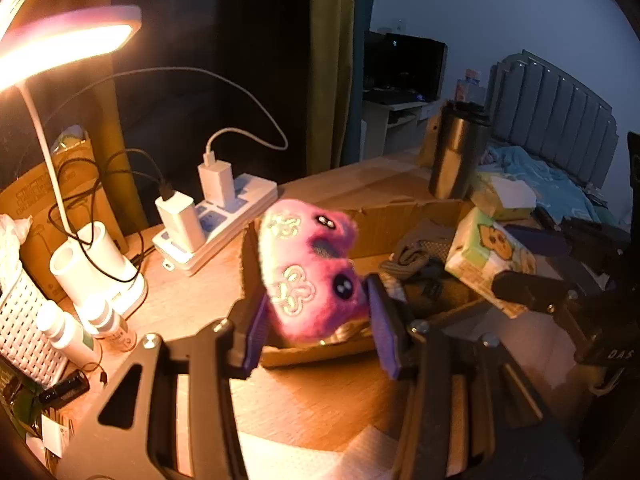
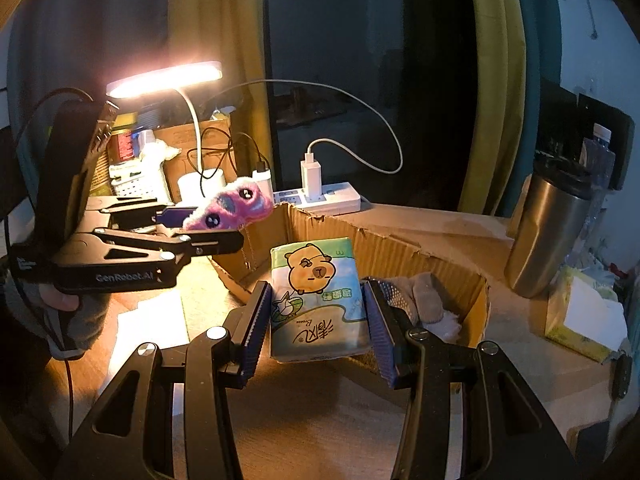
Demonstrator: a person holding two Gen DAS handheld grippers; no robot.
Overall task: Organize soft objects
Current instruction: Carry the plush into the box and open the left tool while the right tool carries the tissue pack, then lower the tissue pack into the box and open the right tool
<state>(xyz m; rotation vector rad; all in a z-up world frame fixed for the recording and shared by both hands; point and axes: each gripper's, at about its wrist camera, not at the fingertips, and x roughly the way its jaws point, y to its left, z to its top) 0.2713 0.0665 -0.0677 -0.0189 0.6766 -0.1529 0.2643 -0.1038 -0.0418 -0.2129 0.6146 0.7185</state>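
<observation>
Filling left hand-held gripper (image 1: 320, 316): plush (image 1: 310, 276) (pink)

Dim bedroom lit warm by a white gooseneck desk lamp (image 2: 166, 78) over the wooden surface (image 1: 320, 404), with yellow-green curtains (image 2: 494, 80) beside a dark window (image 2: 360, 60), pale wall (image 1: 500, 8), grey padded bed headboard (image 1: 556, 112), black monitor (image 1: 404, 66).

Pink plush toy (image 1: 312, 276); green-white tissue pack (image 2: 316, 300).
</observation>
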